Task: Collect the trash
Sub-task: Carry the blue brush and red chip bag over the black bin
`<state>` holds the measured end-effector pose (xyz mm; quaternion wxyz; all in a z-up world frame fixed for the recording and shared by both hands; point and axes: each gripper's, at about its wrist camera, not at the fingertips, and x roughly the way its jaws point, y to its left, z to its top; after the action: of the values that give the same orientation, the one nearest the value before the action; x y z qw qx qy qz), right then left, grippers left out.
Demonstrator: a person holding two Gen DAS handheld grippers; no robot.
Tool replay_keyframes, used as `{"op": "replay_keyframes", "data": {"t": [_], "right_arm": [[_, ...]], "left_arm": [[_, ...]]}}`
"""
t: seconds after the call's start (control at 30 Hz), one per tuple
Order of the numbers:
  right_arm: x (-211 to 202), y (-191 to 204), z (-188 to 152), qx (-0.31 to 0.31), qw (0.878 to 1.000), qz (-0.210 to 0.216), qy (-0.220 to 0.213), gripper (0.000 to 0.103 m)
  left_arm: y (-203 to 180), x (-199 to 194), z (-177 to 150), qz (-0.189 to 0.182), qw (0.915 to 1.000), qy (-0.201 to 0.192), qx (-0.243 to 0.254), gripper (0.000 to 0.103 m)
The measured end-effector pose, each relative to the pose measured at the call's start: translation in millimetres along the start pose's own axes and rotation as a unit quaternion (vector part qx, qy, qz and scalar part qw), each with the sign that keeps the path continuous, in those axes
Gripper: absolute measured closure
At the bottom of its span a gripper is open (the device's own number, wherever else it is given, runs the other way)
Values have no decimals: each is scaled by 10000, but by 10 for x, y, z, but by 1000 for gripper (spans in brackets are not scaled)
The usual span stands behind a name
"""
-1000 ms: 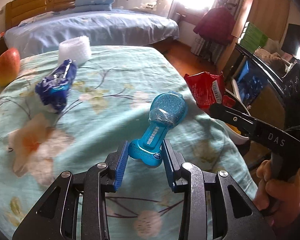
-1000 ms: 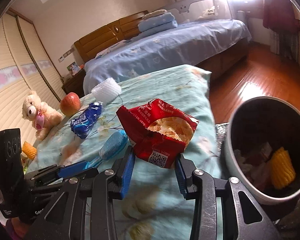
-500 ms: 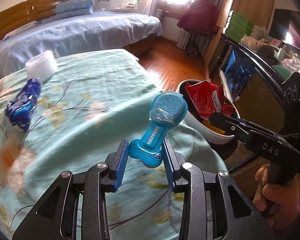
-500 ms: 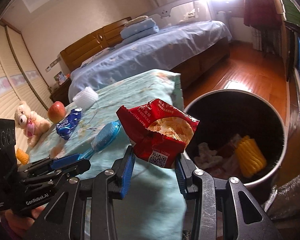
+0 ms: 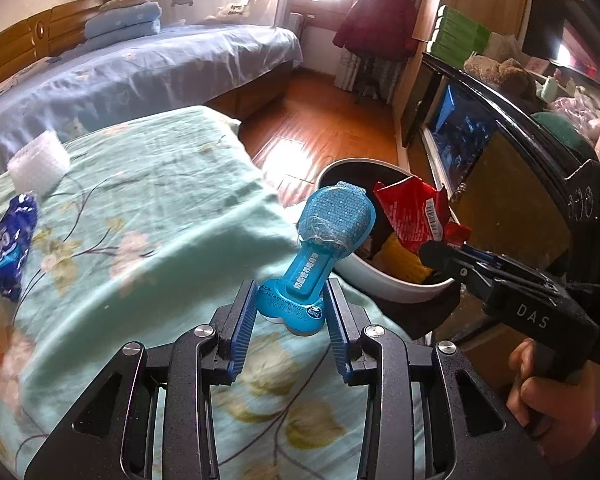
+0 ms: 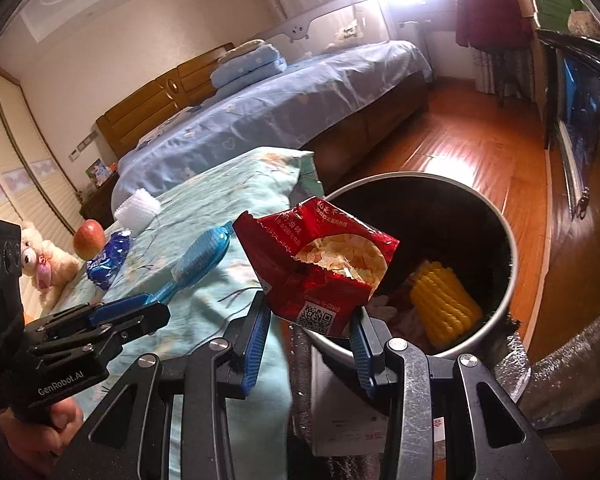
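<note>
My left gripper (image 5: pixel 292 312) is shut on a blue brush-shaped plastic package (image 5: pixel 328 236), held over the edge of the teal floral bedspread (image 5: pixel 148 208). In the right wrist view the same blue package (image 6: pixel 202 256) shows at the left. My right gripper (image 6: pixel 308 328) is shut on an open red snack bag (image 6: pixel 316 268) with chips inside, held over the near rim of a round black bin (image 6: pixel 496 232). The bin (image 5: pixel 384 280) holds a yellow corn cob (image 6: pixel 444 300) and crumpled scraps. The red bag (image 5: pixel 414 212) hangs above it.
On the bedspread lie a blue snack wrapper (image 5: pixel 8 248), a white foam block (image 5: pixel 38 160), a red apple (image 6: pixel 89 238) and a teddy bear (image 6: pixel 46 258). A blue bed (image 6: pixel 284 108) stands behind. Wooden floor (image 6: pixel 472 148) and a cabinet with a screen (image 5: pixel 464 128) lie to the right.
Both grippers have swung right, off the middle of the bedspread toward the bin. The red bag now hangs over the bin's rim; the blue package has come close beside it.
</note>
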<state>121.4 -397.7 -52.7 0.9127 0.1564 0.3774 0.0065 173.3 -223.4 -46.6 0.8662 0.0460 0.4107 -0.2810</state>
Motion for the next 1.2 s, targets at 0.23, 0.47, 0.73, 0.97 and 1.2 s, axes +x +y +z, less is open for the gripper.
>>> {"op": "replay_keyframes", "data": {"t": [0.23, 0.47, 0.73, 0.97, 1.2], "right_arm": [[-18, -151, 29, 98, 9999, -119, -22, 64], [29, -289, 69, 166, 9996, -221, 27, 64], [105, -392, 134, 199, 9993, -295, 62, 64], [162, -484, 206, 242, 9991, -342, 80, 64], [229, -564, 235, 295, 9988, -357, 156, 64]], "left_arm": [[-172, 116, 96, -33, 9998, 60, 191, 70], [-299, 243, 211, -44, 9994, 105, 323, 70], [-412, 388, 321, -25, 9989, 182, 430, 70], [-483, 502, 401, -24, 9985, 234, 499, 70], [-531, 610, 448, -6, 9981, 307, 530, 70]]}}
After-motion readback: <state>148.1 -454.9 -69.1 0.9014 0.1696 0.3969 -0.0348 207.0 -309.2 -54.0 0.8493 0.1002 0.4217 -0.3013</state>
